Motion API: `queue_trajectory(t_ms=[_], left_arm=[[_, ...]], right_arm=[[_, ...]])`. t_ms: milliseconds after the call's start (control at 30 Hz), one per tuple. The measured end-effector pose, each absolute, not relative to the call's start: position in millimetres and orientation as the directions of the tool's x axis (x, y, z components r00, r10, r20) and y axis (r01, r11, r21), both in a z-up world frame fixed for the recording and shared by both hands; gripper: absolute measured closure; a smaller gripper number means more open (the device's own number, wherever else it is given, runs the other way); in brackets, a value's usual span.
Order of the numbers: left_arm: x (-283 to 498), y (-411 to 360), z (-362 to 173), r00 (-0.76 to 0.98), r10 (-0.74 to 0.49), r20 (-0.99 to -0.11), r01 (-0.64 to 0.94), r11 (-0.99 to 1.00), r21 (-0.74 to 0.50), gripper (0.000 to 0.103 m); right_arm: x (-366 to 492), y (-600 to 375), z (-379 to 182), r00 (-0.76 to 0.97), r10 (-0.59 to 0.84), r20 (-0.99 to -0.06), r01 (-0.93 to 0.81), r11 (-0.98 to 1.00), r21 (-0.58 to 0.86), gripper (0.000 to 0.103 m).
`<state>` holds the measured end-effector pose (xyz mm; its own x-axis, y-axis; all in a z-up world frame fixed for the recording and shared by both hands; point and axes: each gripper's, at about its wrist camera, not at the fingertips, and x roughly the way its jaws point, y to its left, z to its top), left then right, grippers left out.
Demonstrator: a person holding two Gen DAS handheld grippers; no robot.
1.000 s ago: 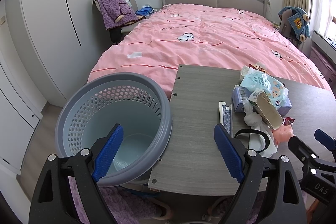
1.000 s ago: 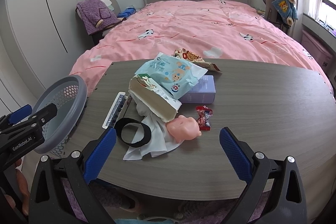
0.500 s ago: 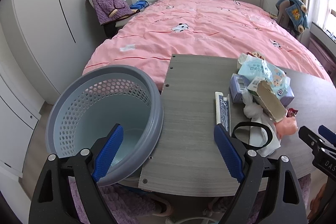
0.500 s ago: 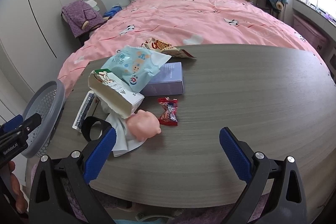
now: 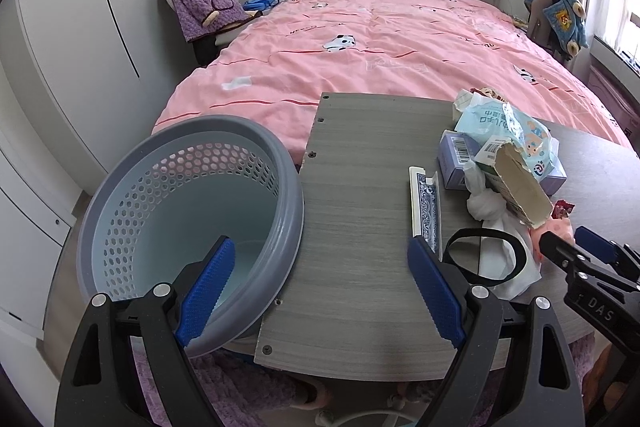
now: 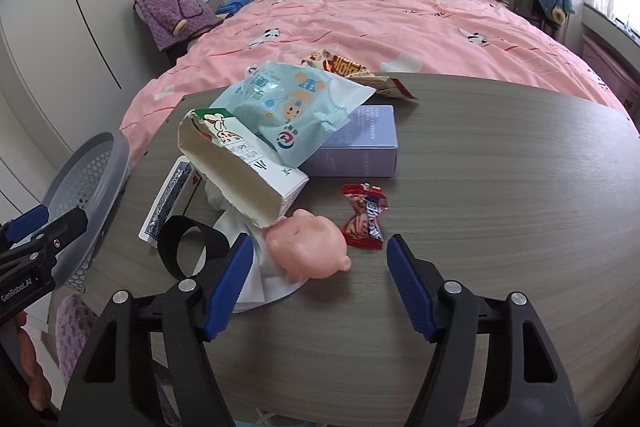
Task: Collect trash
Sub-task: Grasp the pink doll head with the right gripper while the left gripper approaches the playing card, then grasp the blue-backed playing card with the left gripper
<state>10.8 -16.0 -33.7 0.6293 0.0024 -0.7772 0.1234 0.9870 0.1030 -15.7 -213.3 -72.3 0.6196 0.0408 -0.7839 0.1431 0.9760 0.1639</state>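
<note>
Right wrist: one red candy wrapper (image 6: pixel 365 217), one basket (image 6: pixel 86 203).

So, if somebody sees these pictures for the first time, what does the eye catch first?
Probably the pink bed filling the room behind the table. Next, the litter heap at the table's left end, with a torn carton and a pale blue wrapper. The grey basket waits beside that end, under the left tongs.

A torn carton (image 6: pixel 240 171), blue wrapper (image 6: pixel 292 107) and red candy wrapper (image 6: pixel 366 217) (possibly empty) lie clustered beside the grey basket (image 5: pixel 192 227).
</note>
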Motion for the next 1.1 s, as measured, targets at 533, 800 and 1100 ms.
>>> queue_trajectory(t_ms=[533,800,1100], left_arm=[[5,-18,-34,0.628,-0.018,-0.778,0.142,0.986,0.091,0.019],[2,-21,-34,0.622,-0.049,-0.781,0.169,0.983,0.074,0.019],[2,-27,-39,0.594,-0.100,-0.798,0.203,0.979,0.029,0.019]], right_arm=[[-24,-210,-67,0.634,0.089,-0.768,0.109,0.973,0.202,0.065],[-41,-221,-56,0.650,0.063,-0.758,0.140,0.970,0.200,0.065],[-58,-236,-51,0.661,0.052,-0.749,0.166,0.963,0.214,0.065]])
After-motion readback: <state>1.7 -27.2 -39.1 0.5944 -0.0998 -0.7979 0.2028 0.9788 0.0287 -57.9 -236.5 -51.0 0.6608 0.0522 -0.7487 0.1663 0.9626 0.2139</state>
